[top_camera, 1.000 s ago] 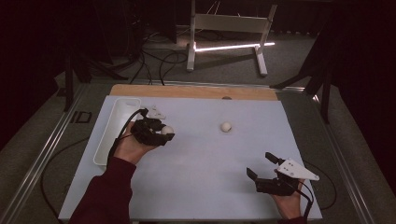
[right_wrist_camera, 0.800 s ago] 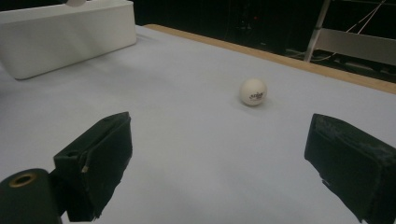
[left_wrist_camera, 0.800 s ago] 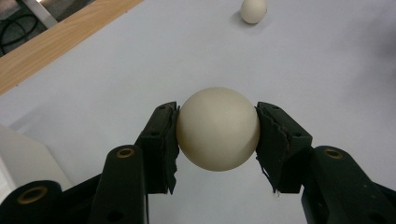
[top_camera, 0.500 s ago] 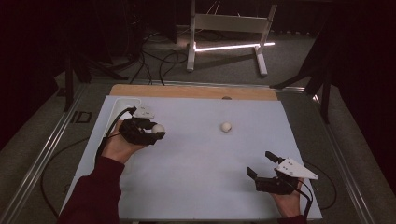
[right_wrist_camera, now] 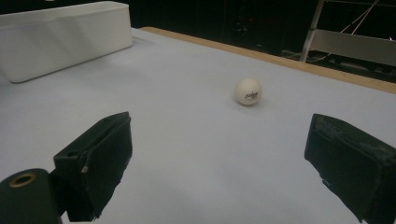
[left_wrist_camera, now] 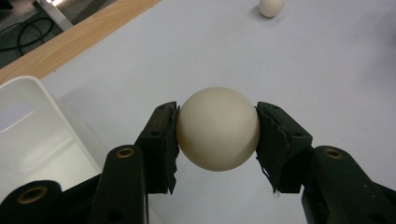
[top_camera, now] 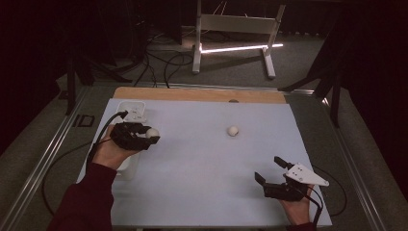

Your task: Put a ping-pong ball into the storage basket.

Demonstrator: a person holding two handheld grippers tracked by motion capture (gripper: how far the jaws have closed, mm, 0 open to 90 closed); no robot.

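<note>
Left gripper (left_wrist_camera: 217, 140) clamps white ball (left_wrist_camera: 217, 128) beside tray (left_wrist_camera: 32, 135)

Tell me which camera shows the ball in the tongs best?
The left gripper view: the held ball is big and sharp there, squeezed between the left tongs, next to the white bin. The high view shows it tiny and far off. The right gripper view shows the other ball on the table.

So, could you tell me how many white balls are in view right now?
2. One ball is clamped between the jaws of the left gripper, beside the white tray. The other ball lies free on the table. The tray's inside is partly hidden.
</note>
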